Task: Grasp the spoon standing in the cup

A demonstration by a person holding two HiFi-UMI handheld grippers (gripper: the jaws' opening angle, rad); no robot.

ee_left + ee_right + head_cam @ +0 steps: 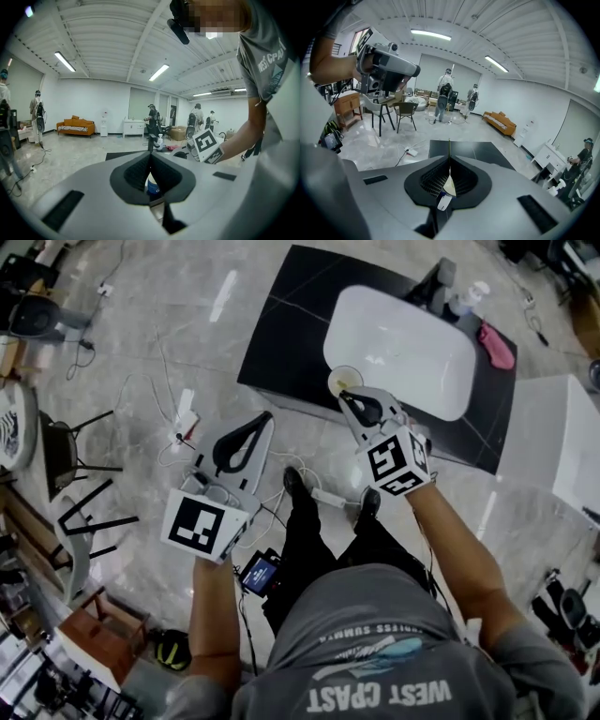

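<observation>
A pale cup [343, 380] stands at the near edge of the black table [286, 329], beside a white basin [403, 348]. My right gripper [343, 397] reaches level over that cup. In the right gripper view its jaws are shut [449, 157] on the thin spoon handle [449, 146], which pokes up past the fingertips. Something pale shows through the gap below them, and I cannot tell what it is. My left gripper [266, 416] hangs over the floor, left of the table, apart from the cup. Its jaws [150, 153] are shut and hold nothing.
A pink cloth [497, 345] and a bottle [469, 298] lie at the table's far end. A white block [553, 442] stands at the right. Chairs [75, 465] and a power strip with cables [183, 423] are on the floor at the left. Other people stand far off.
</observation>
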